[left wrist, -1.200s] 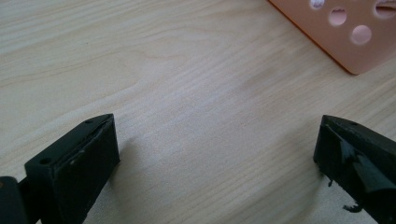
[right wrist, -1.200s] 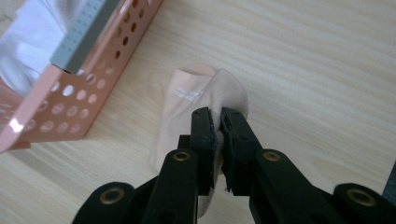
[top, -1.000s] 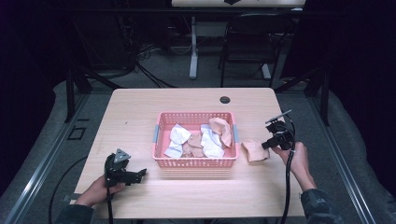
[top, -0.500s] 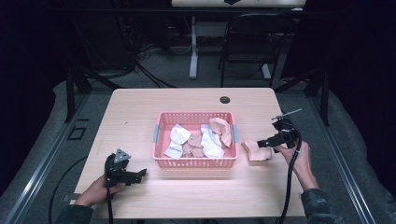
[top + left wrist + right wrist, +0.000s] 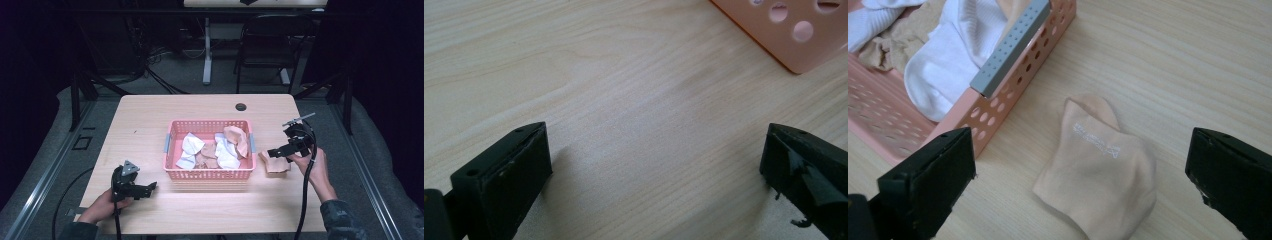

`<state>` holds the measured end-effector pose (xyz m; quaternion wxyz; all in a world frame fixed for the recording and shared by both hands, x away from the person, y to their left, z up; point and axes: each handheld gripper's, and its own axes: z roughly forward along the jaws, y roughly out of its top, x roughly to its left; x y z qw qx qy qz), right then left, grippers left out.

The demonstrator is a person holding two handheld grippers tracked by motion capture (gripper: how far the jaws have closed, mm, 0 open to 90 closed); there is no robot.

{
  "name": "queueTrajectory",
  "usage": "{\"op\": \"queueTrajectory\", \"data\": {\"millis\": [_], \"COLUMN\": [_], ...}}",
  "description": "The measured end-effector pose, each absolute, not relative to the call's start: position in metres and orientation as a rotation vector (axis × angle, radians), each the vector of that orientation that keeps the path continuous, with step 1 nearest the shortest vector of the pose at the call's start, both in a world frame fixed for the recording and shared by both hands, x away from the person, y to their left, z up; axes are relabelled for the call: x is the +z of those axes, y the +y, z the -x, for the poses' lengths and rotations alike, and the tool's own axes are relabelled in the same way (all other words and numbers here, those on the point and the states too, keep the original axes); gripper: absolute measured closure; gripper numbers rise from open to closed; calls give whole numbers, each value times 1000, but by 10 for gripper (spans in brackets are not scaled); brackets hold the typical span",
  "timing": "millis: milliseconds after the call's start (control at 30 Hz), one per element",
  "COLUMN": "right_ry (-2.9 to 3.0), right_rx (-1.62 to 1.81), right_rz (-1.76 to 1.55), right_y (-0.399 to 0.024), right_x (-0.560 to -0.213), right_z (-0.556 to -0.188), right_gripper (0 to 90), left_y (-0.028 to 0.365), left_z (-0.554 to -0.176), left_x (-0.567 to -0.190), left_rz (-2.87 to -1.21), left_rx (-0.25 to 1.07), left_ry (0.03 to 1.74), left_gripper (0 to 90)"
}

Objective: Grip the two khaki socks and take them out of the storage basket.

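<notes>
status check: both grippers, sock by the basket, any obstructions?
Left gripper open, idle. Right gripper open above peach sock lying flat on table beside pink basket. Nothing blocking.

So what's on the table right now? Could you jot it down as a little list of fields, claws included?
table: light wood
basket: pink, mid-table, holding white and peach socks
loose sock: peach, flat on the table right of the basket
left claw: open, over bare wood near the basket's front-left corner
right claw: open, above the loose sock
</notes>
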<state>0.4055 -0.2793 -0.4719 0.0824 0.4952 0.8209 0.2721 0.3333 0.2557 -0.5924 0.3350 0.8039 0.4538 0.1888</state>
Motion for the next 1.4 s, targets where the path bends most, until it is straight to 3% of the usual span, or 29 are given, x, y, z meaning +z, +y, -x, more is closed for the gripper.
{"op": "queueTrajectory", "data": {"millis": [233, 900, 1400], "right_ry": [2466, 2499, 2557], "right_rx": [819, 859, 789], "right_rz": [-1458, -1288, -1234], "right_y": [-274, -226, -179], "right_x": [-466, -408, -418], "right_z": [-406, -430, -461], "right_gripper": [0, 0, 53], "left_y": [256, 256, 256], "left_z": [-333, -333, -333], "left_x": [-592, -592, -592], "left_rz": [-2097, -2097, -2098], "left_rx": [492, 492, 492], "left_ry": [1183, 1184, 1184], "left_gripper": [0, 0, 0]}}
